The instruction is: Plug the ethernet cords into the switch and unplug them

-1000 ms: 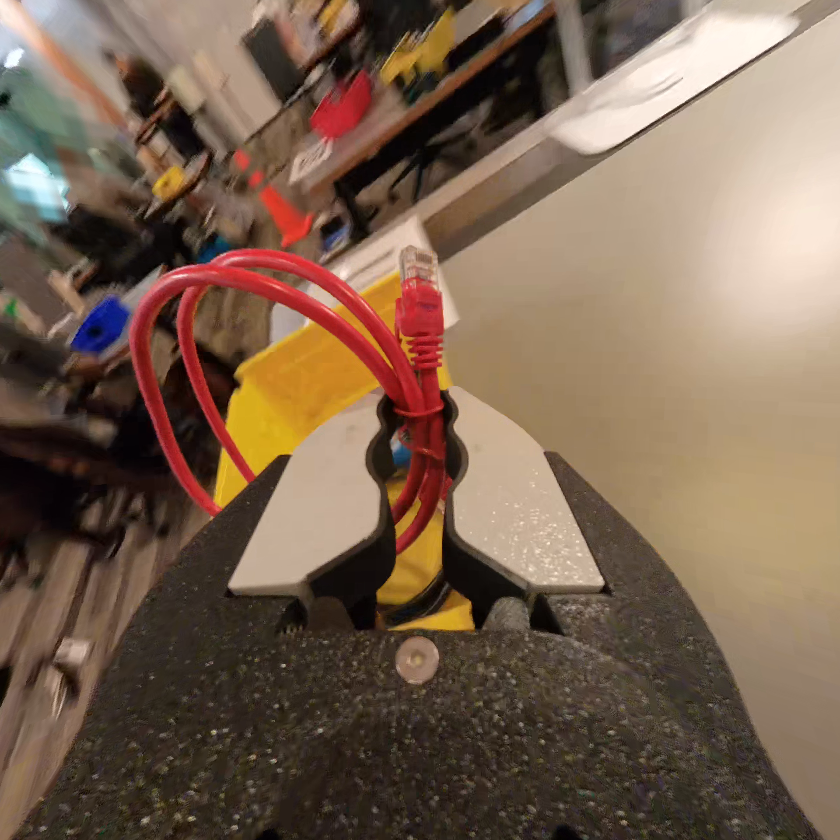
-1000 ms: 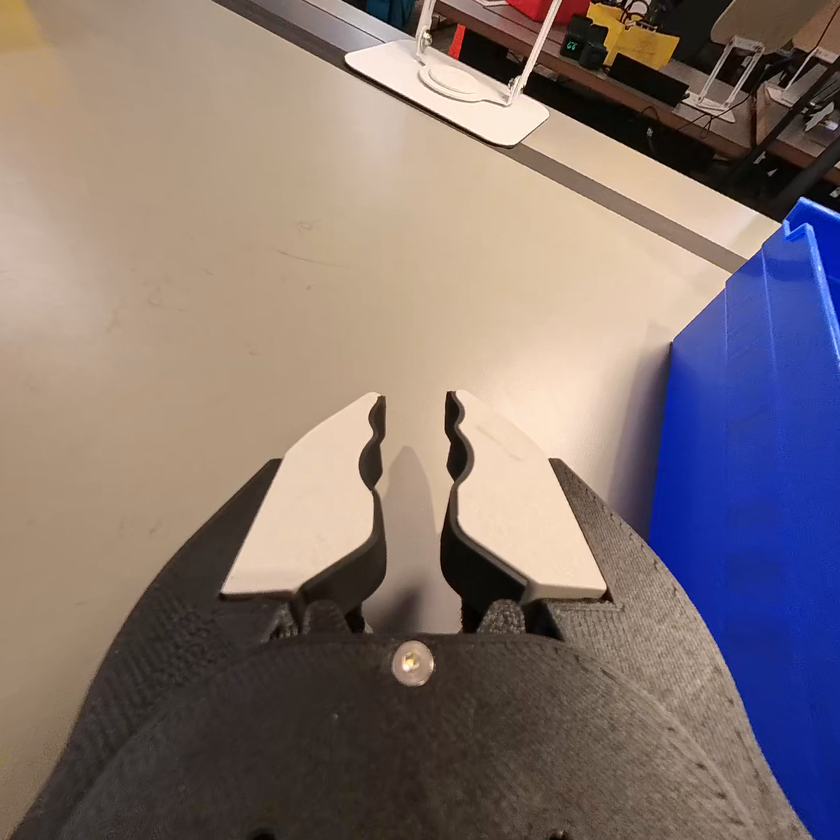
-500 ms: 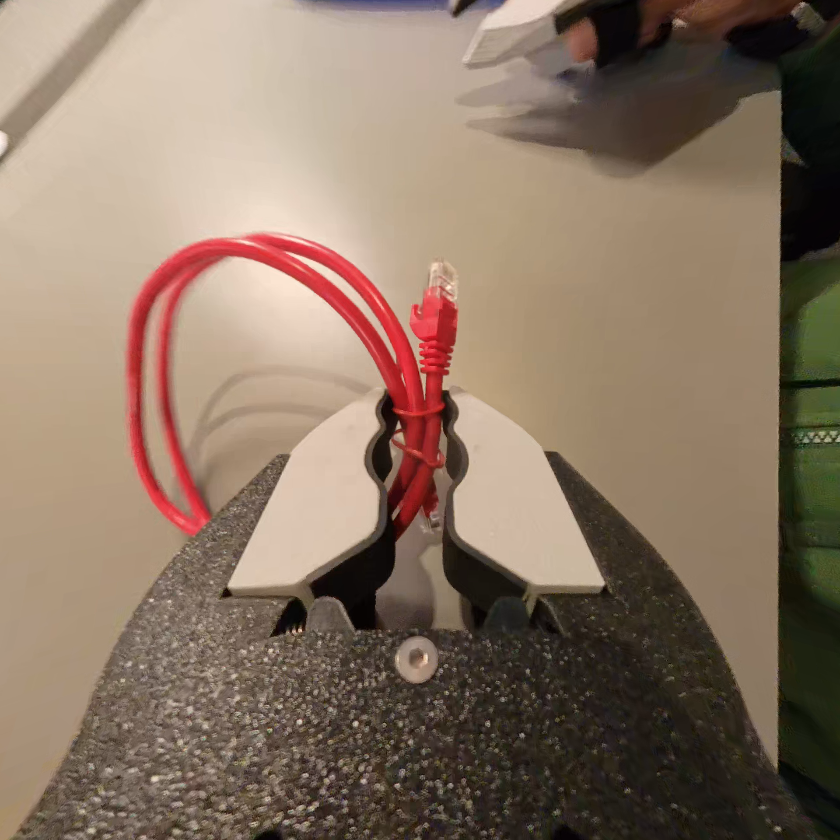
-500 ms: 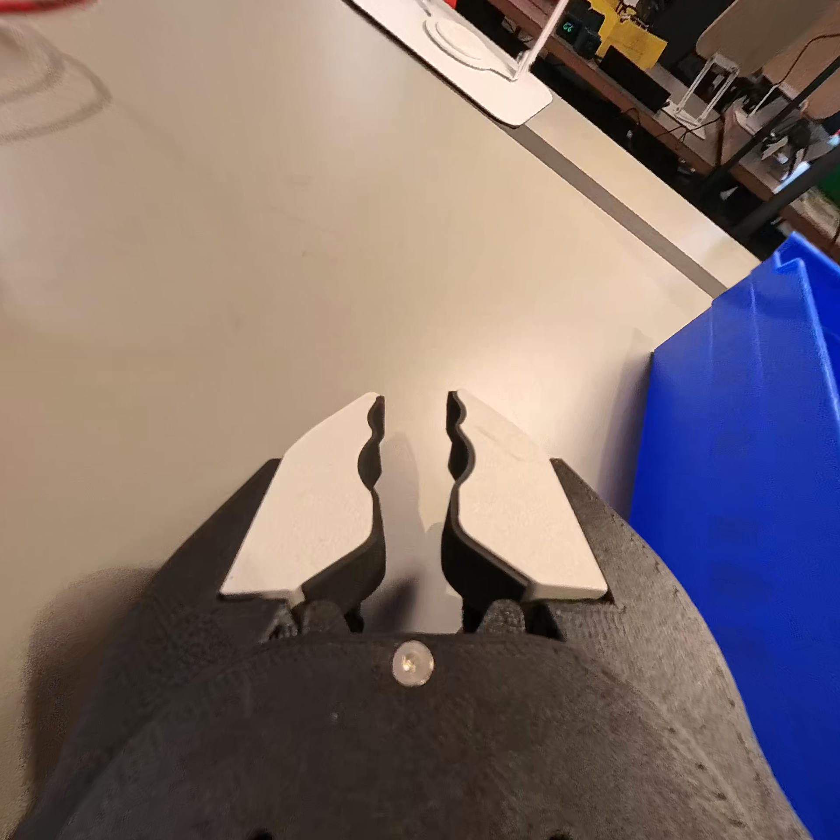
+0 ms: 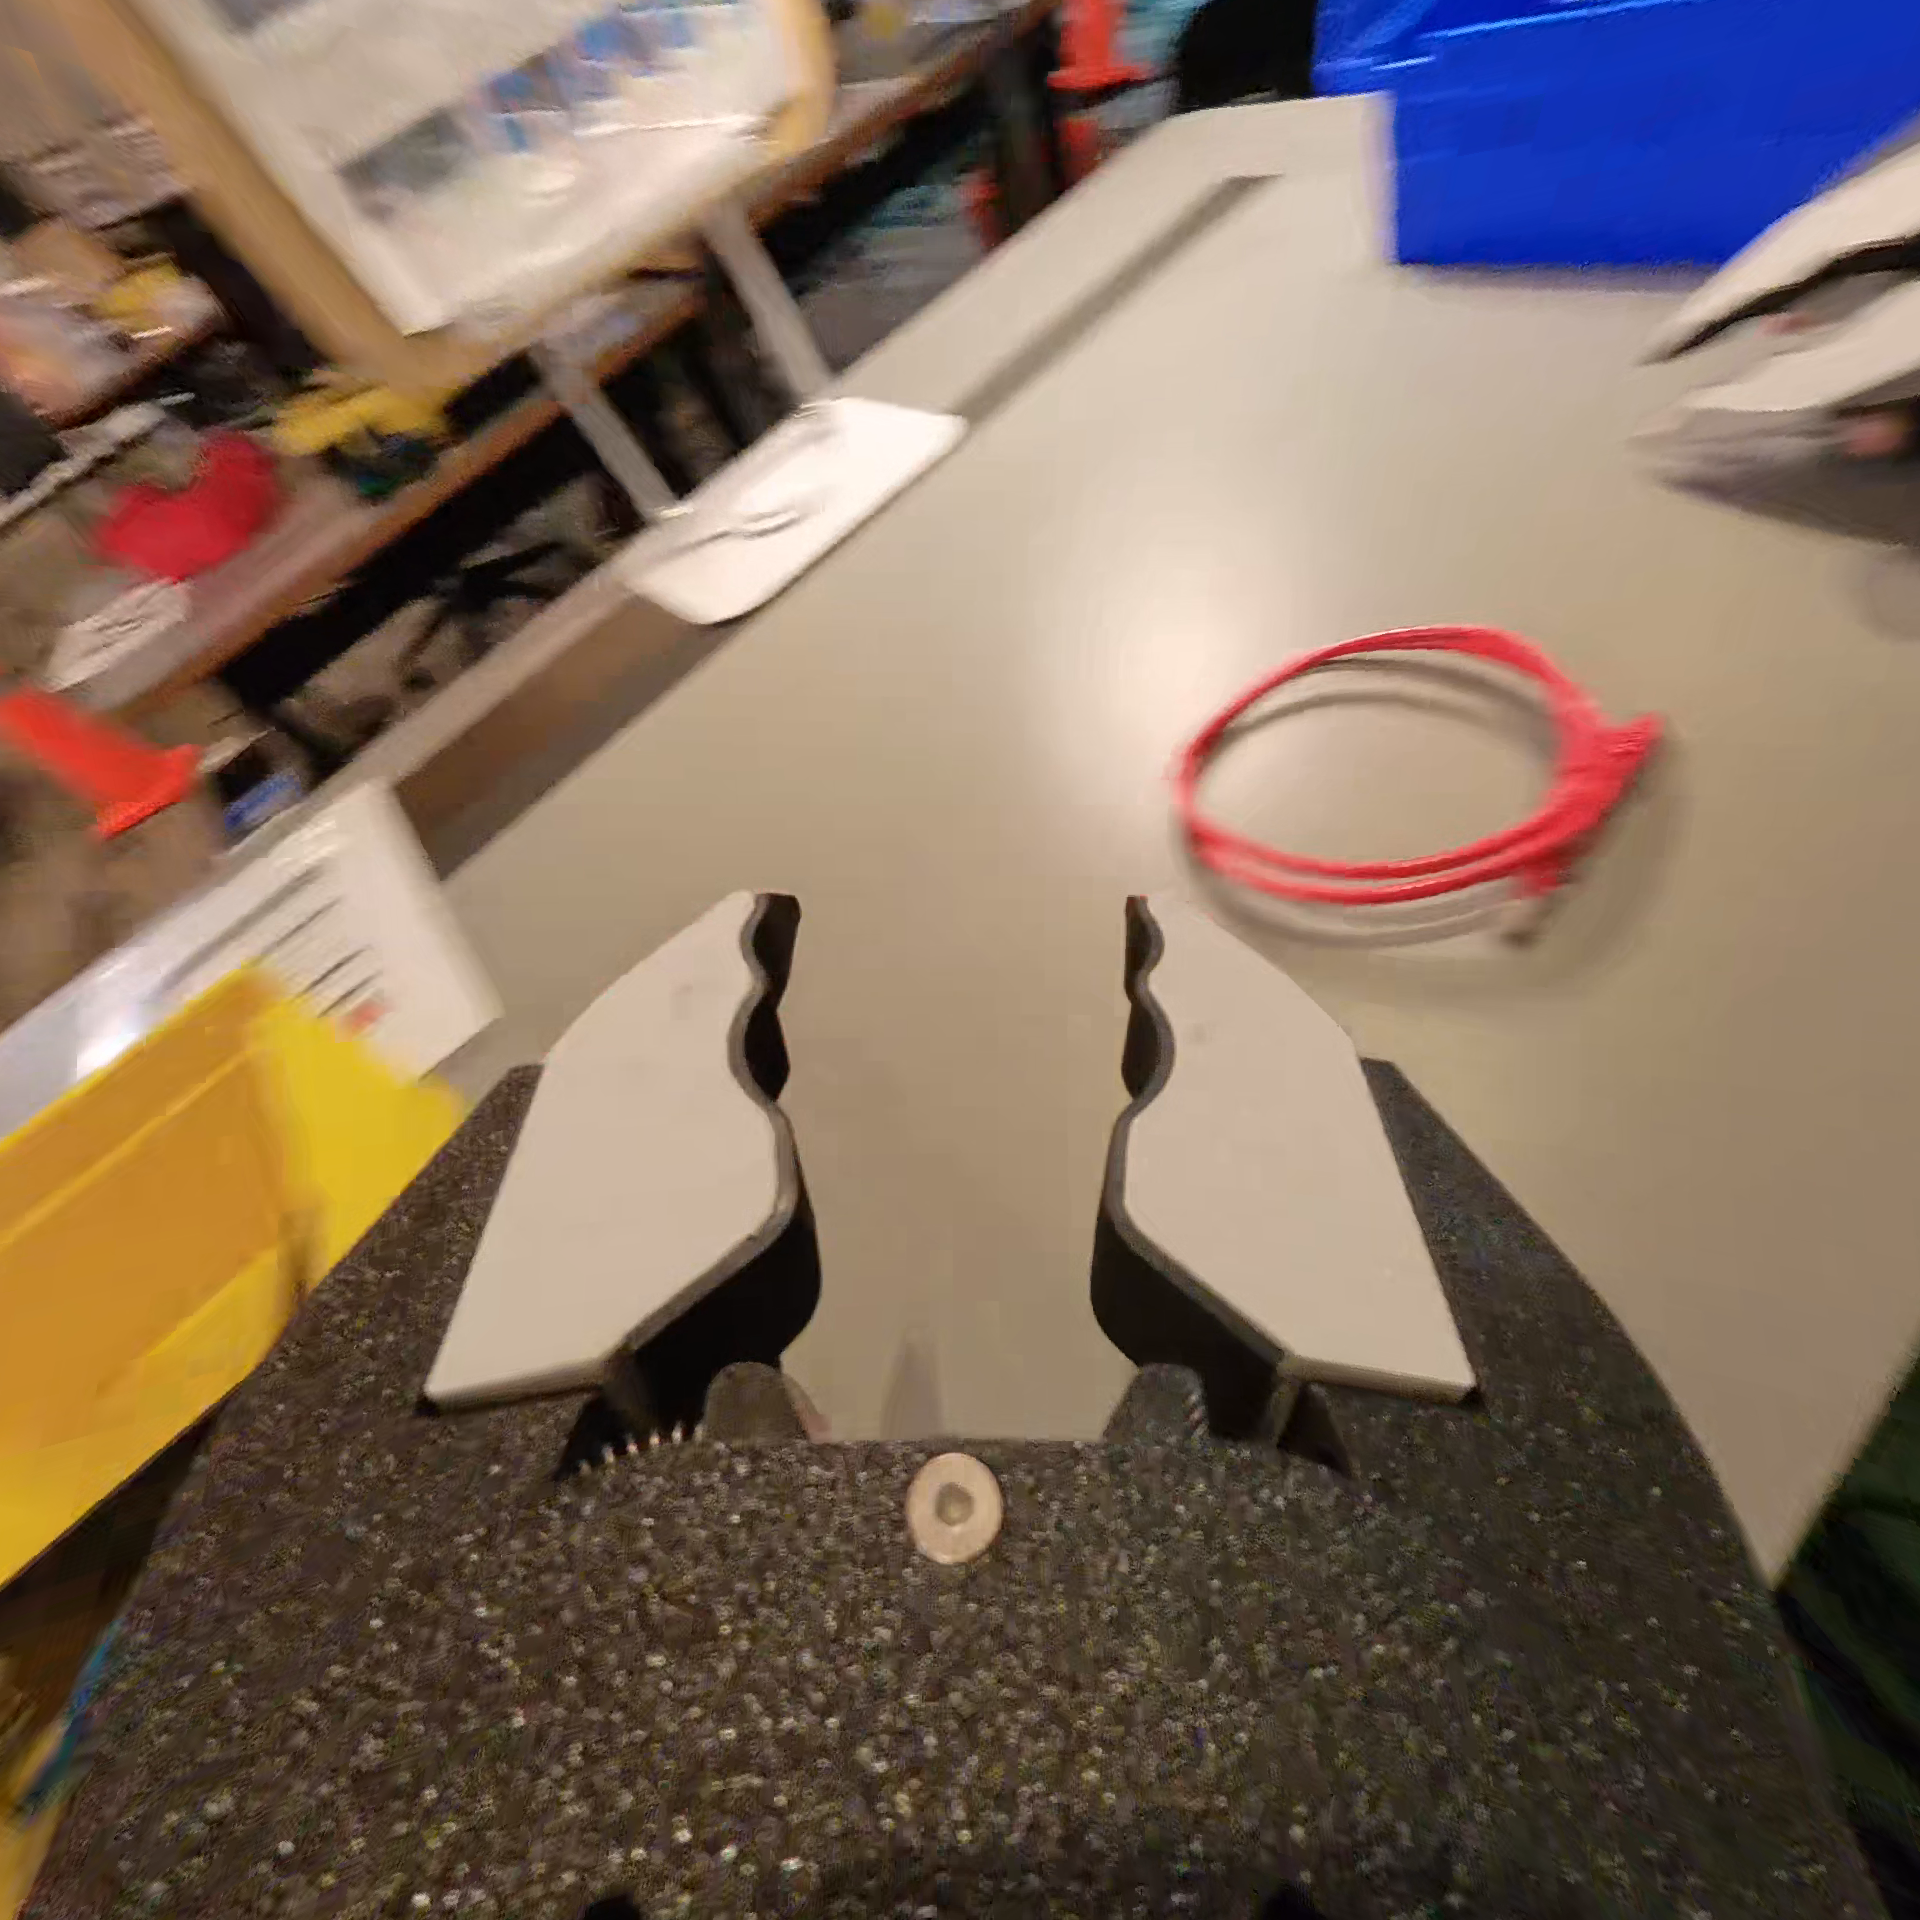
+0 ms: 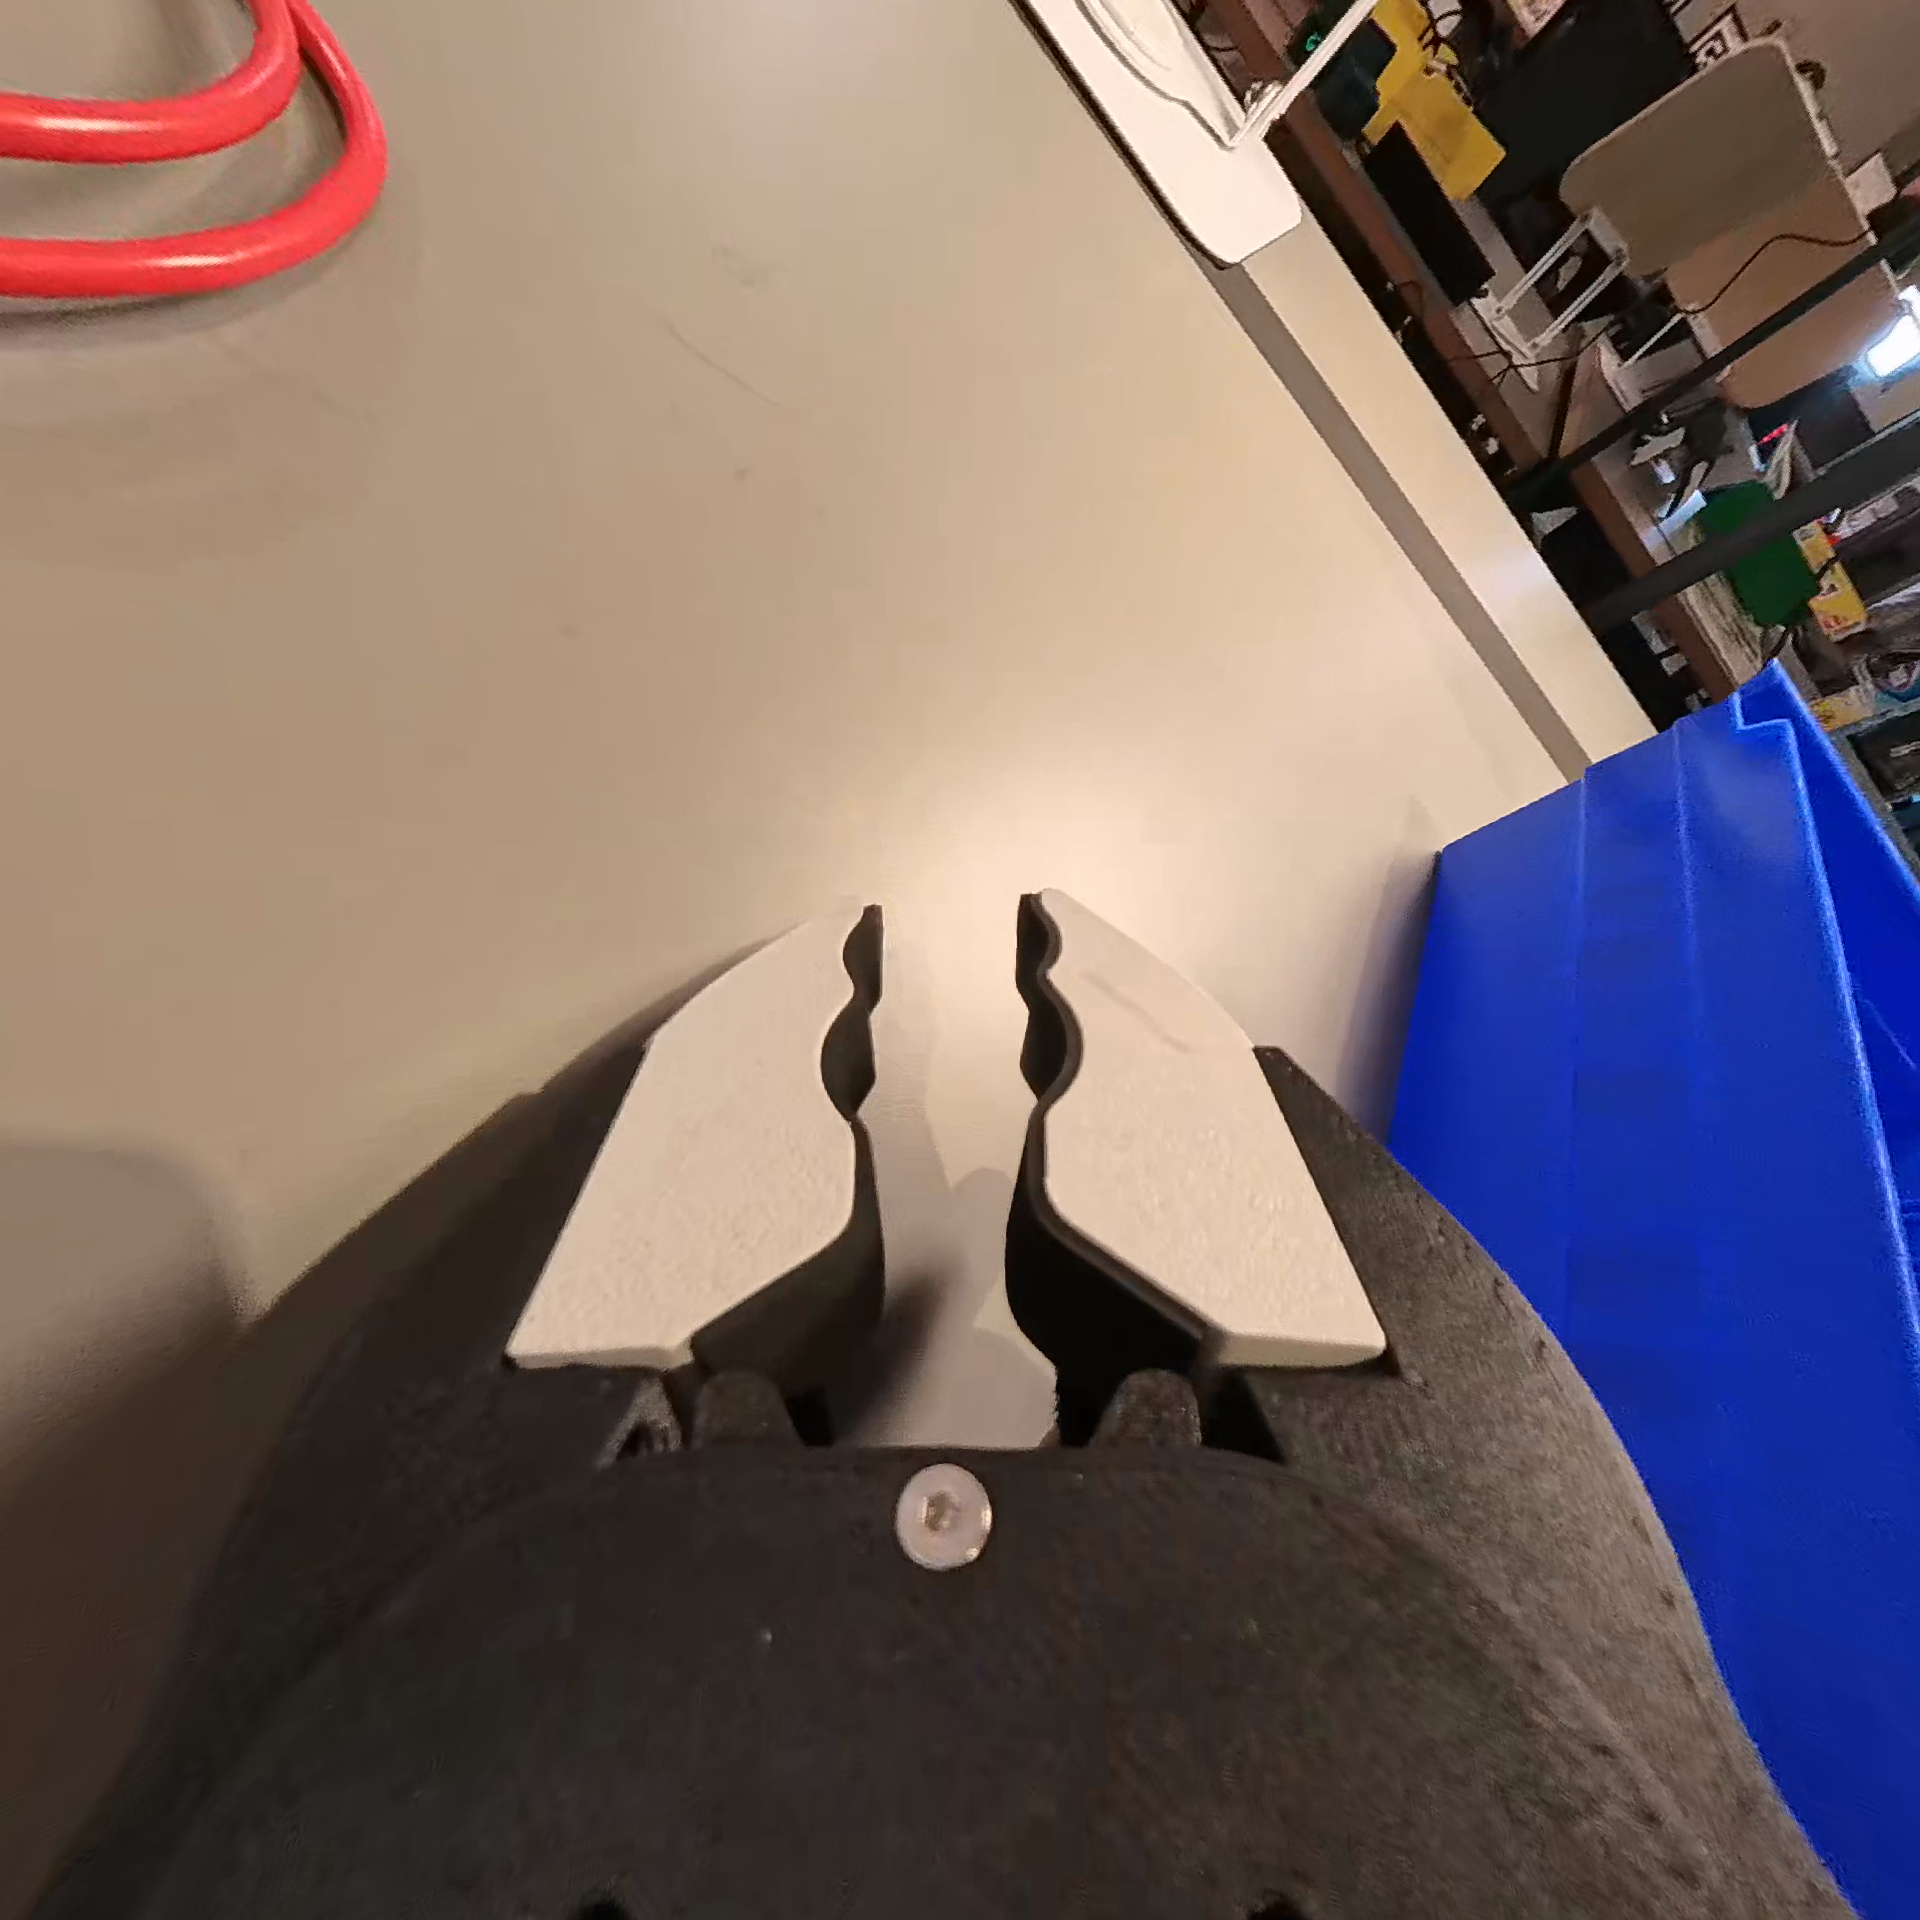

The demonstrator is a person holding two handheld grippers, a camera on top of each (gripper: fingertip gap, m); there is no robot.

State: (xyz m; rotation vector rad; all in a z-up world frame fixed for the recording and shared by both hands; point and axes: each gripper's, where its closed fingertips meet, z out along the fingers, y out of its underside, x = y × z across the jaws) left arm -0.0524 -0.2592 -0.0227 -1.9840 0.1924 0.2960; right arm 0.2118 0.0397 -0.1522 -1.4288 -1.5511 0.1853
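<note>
Red ethernet cord (image 5: 1403, 774) is out of the left gripper (image 5: 961, 914) now, half a sec ago it was pinched between the fingers, now it's lying coiled on the grey table (image 5: 1039, 623), ahead and to the right of the tips, well apart from them. Left fingers (image 5: 644, 1143) are spread wide w/ nothing between, just bare tabletop. Gripper's tilted, pointing across the table toward the far edge, pic is pretty motion-blurred. Yellow bin (image 5: 156, 1247) sits at its left, blue bin (image 5: 1621, 156) way off at the far right.

Right gripper (image 6: 951, 909) hangs low over the table, angled down at it, fingers (image 6: 727, 1143) parted a little w/ a narrow gap, gripping nothing. Blue bin (image 6: 1662, 1143) is just beside it on the right. Loop of the cord (image 6: 208, 145) shows at top left of the right wrist view. Right gripper's blurry tip (image 5: 1808, 353) pokes in at the right in the left wrist view. Can't see the switch anywhere.
</note>
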